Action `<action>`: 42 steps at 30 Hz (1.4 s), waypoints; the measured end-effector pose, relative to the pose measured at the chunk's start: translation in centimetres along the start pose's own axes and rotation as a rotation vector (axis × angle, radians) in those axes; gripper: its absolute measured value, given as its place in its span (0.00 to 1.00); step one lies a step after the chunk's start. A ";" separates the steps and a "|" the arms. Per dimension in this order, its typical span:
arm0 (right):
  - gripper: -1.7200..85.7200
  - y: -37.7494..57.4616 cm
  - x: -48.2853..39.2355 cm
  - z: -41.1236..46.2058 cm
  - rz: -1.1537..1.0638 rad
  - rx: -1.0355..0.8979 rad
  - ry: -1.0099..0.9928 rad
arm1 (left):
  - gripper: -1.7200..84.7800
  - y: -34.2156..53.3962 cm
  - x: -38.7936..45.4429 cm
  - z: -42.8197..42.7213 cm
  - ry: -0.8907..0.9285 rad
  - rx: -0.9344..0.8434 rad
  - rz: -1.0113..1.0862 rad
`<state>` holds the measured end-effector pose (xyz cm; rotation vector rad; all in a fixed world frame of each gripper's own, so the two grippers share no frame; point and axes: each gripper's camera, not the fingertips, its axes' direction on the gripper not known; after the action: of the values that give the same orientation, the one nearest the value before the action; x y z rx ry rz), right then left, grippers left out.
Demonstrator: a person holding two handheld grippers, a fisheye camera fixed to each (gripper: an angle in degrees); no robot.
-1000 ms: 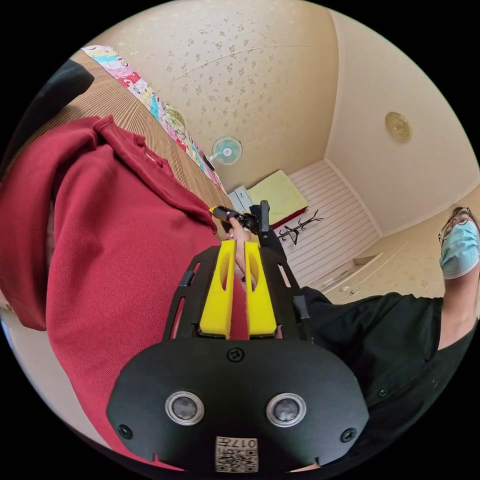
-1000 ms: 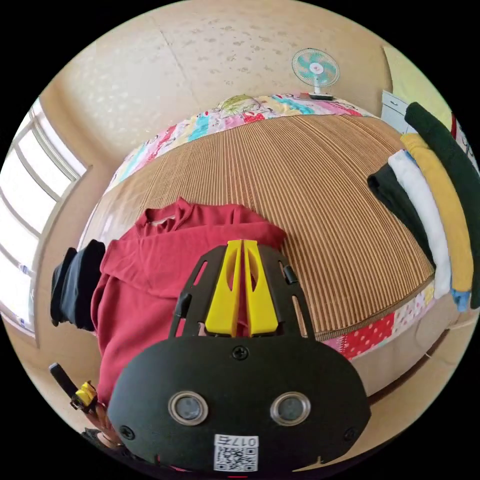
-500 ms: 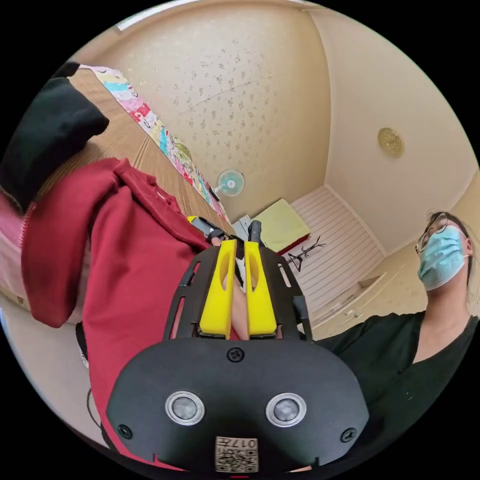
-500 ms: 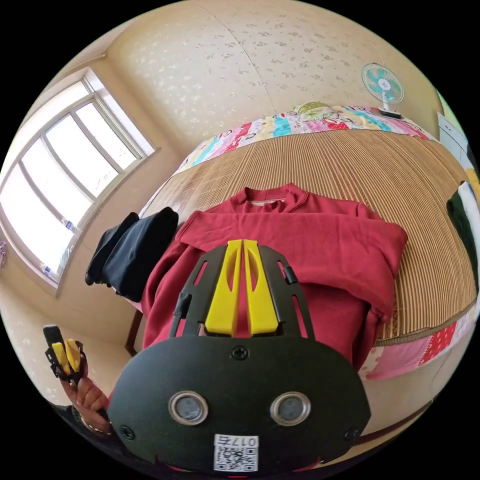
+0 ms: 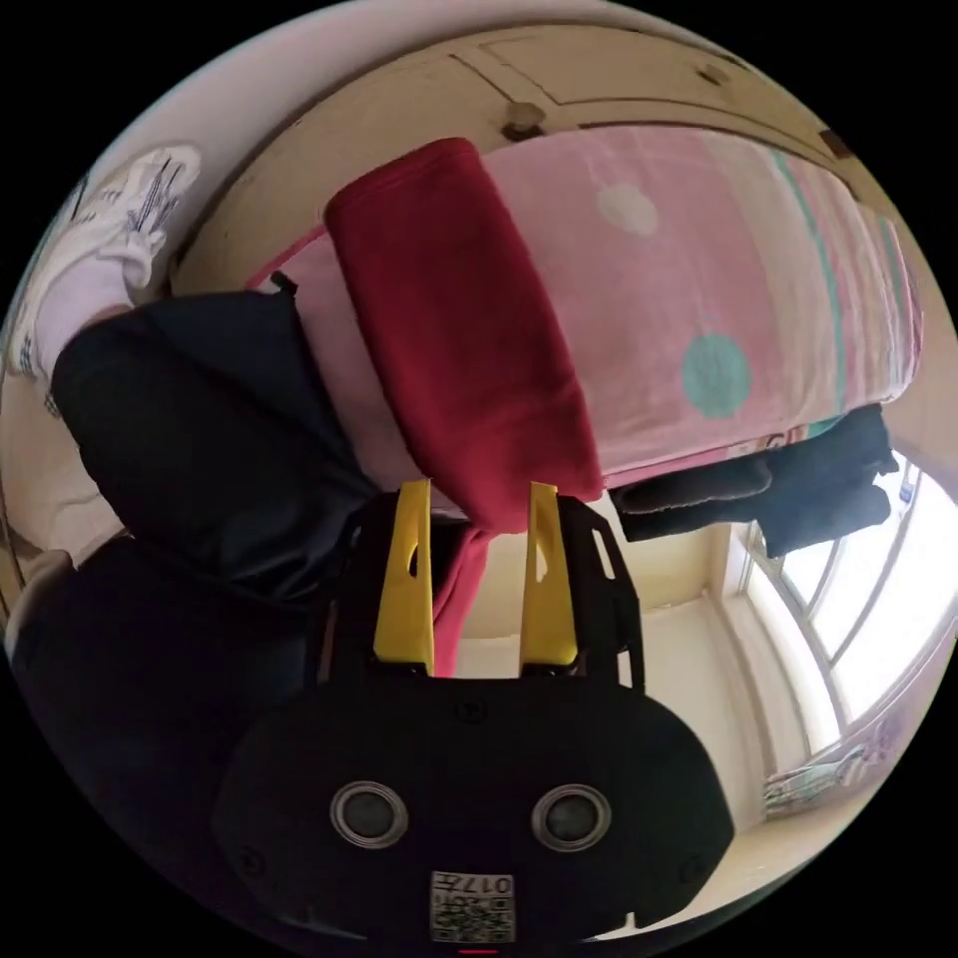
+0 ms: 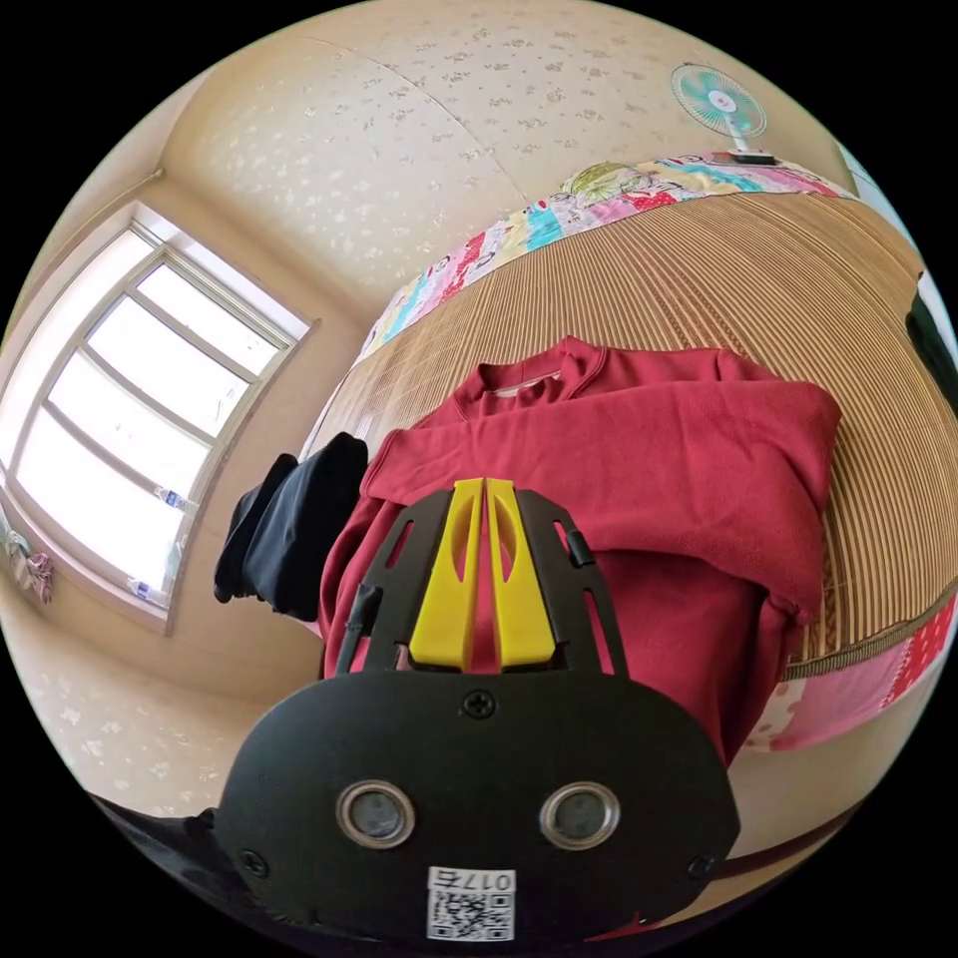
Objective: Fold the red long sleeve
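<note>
Two grippers on the go, so we'll start with the left one. In the left gripper view our left gripper (image 5: 469,499) has its yellow jaws spread apart, and a fold of the red long sleeve (image 5: 459,329) hangs down between them without either jaw pressing on it. That red cloth drapes over the edge of the bed, against the pink sheet (image 5: 699,289), with a dark garment (image 5: 788,489) hanging off the edge further along and a window (image 5: 878,619) beyond it. Off to the other side we can see the person's dark trousers (image 5: 200,439) and a white shoe (image 5: 110,230). Over in the right gripper view, the right gripper (image 6: 484,494) has its jaws squeezed together; we honestly can't tell if any cloth is caught in there. The red long sleeve (image 6: 639,469) lies on the striped mat (image 6: 758,279) with a sleeve folded across its chest and its lower part hanging over the bed edge. Same dark garment (image 6: 299,519) sits just beside it, and a fan (image 6: 718,100) stands by the wall.
</note>
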<state>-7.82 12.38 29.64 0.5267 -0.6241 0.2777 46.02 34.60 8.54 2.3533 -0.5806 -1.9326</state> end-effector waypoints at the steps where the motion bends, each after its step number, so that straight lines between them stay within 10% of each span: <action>1: 0.03 -0.1 0.3 -0.2 -0.004 -0.004 0.002 | 0.18 -0.3 0.7 0.9 -0.026 0.003 0.007; 9: 0.02 -0.8 2.5 -2.1 0.004 -0.001 -0.006 | 0.12 -0.6 2.8 3.5 0.062 0.119 0.123; 17: 0.02 -2.1 4.5 -4.4 0.008 -0.002 -0.012 | 0.05 13.5 14.8 6.8 -0.081 0.193 0.750; 21: 0.03 -2.7 5.3 -5.7 0.017 0.009 -0.015 | 0.04 30.3 19.2 20.9 -0.525 0.195 1.462; 25: 0.03 -3.2 6.2 -7.9 0.018 0.050 -0.030 | 0.03 39.1 4.7 41.3 -0.941 -0.072 1.931; 28: 0.03 -2.8 7.5 -11.1 0.032 0.168 -0.083 | 0.04 32.9 -10.3 52.4 -1.293 -0.441 1.725; 36: 0.07 0.5 16.5 -18.5 0.337 0.511 -0.337 | 0.02 24.6 -24.8 41.6 -0.718 -0.372 1.634; 42: 0.11 -1.1 17.9 -18.3 0.408 0.453 -0.361 | 0.01 22.1 -32.9 42.3 -0.819 -0.482 1.555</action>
<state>15.37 23.06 27.74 0.8950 -1.0308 0.7297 -5.09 32.82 35.90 0.2711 -1.2049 -1.6184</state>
